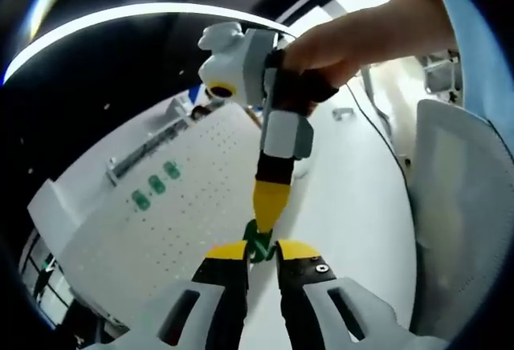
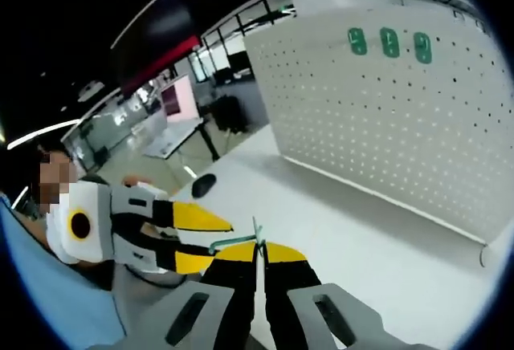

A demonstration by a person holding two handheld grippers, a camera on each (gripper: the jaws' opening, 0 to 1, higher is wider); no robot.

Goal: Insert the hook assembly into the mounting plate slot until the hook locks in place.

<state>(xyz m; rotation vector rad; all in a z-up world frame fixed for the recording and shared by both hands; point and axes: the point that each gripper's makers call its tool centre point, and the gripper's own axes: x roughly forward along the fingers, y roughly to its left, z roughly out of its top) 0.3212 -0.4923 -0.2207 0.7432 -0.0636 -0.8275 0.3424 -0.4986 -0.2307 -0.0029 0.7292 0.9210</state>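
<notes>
Green plastic marks the hook assembly [image 1: 259,242], which we see pinched at the tips of the left gripper [image 1: 259,251] in the left gripper view, its jaws nearly together on the part. The right gripper [image 1: 267,205] comes down from 12 o'clock there, held by a hand [image 1: 353,41], its yellow tip meeting the same green piece. In the right gripper view, the right gripper [image 2: 259,255] has its jaws almost closed on a thin green stem of the hook assembly [image 2: 237,242], while the left gripper [image 2: 189,238] enters from 9 o'clock. We judge both grippers share the part and that it is not yet at the mounting plate [image 2: 385,101], the white perforated board standing well apart at 1 o'clock; three green hooks [image 2: 389,43] already sit near its top edge. Risks from here: the small part could twist or drop during a handover if one gripper lets go before the other has a firm hold, and a tilted approach could miss the slot or fail to lock. The white table [image 2: 321,213] is smooth and bare beside the board, with a dark mouse-like object [image 2: 204,184] at 10 o'clock. Beyond lies an open office with desks and ceiling lights.
</notes>
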